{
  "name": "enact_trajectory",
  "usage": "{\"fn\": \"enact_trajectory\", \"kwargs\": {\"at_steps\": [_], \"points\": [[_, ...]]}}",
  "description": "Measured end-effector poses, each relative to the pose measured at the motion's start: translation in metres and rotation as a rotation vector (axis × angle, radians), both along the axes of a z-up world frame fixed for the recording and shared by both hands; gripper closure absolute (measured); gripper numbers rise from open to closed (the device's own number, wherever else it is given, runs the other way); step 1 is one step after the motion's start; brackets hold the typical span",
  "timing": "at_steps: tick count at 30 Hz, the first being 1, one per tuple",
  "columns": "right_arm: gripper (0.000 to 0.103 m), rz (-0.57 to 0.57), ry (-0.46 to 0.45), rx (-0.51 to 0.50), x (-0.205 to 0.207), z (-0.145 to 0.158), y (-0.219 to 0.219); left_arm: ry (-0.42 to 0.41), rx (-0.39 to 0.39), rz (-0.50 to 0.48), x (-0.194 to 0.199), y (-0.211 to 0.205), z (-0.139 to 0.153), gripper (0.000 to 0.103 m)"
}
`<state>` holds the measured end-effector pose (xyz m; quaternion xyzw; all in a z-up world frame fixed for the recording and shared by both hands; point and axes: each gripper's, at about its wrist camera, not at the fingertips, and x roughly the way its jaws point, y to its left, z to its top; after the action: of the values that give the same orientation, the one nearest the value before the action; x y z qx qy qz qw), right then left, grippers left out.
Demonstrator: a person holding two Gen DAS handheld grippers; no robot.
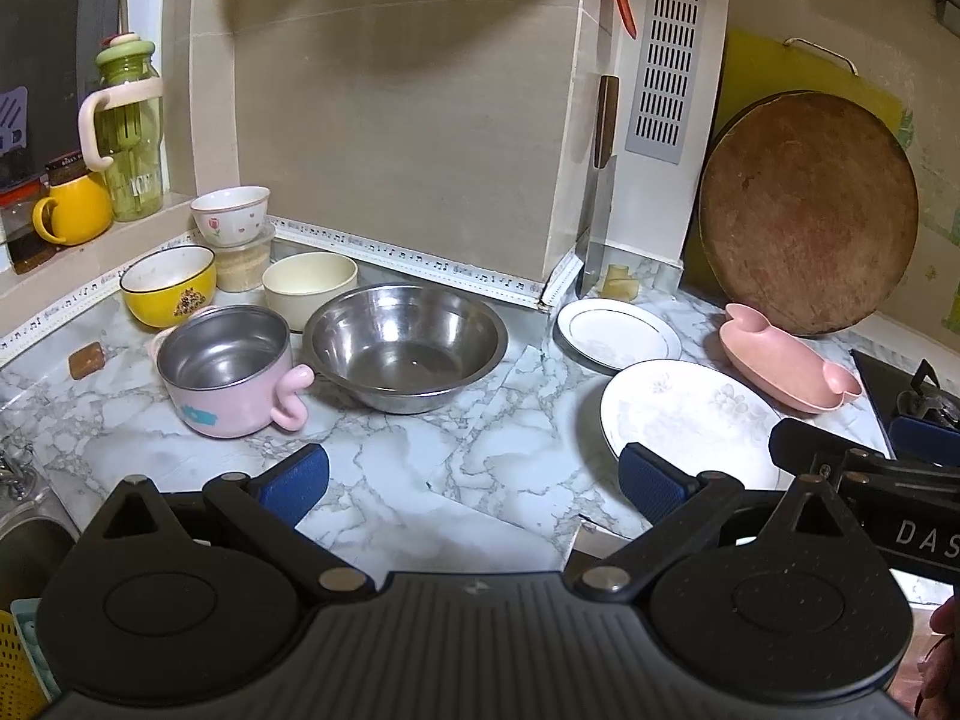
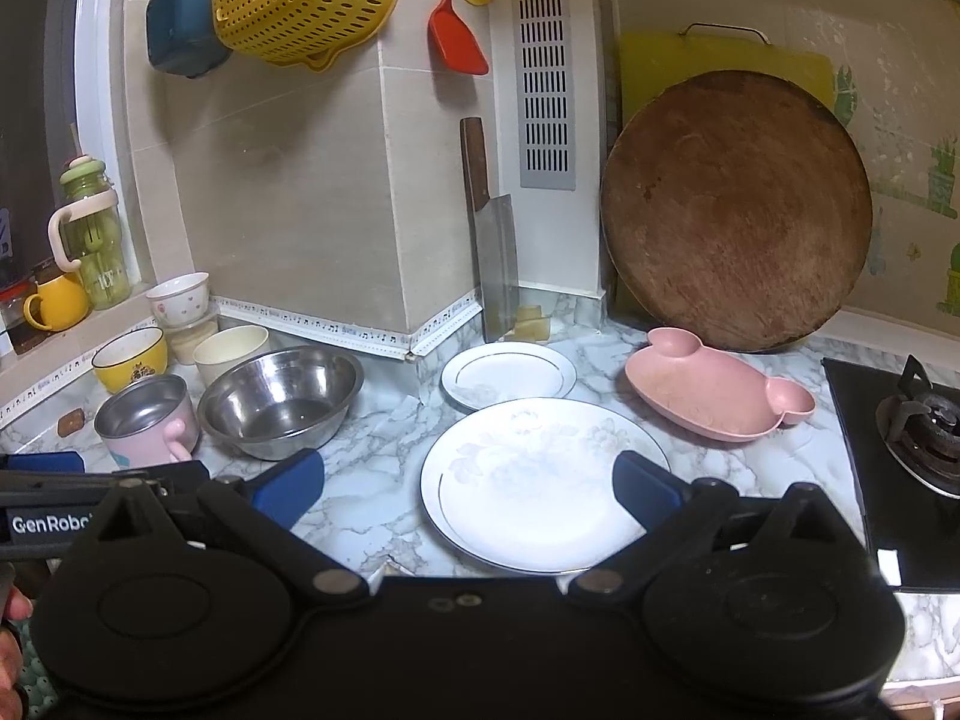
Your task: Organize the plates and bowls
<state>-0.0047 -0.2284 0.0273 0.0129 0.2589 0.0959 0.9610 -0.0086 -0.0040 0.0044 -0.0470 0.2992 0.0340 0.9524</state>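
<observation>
On counter: steel bowl (image 1: 405, 345) empty; pink pot (image 1: 225, 369) empty | left gripper (image 1: 474, 483), right gripper (image 2: 468, 489) wide apart, unladen

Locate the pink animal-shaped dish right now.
In both views the pink dish lies on the counter's right side, below the leaning round wooden board, between the large plate and the stove.

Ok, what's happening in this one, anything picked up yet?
Not yet. A person holds two grippers over a marble counter, both open and empty. The right gripper hovers over the near edge of the large white plate; the left gripper is above bare counter. Behind the large plate are a small white plate and a pink dish. The steel bowl, pink cup, yellow bowl and cream bowl sit grouped on the left.
</observation>
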Motion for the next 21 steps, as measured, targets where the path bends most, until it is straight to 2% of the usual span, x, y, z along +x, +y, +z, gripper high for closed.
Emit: {"fn": "enact_trajectory", "kwargs": {"at_steps": [21], "points": [[0.0, 0.031, -0.012, 0.013, -0.0009, 0.0012, 0.0005, -0.011, -0.04, 0.017, -0.0003, 0.0034, 0.0015, 0.0]]}}
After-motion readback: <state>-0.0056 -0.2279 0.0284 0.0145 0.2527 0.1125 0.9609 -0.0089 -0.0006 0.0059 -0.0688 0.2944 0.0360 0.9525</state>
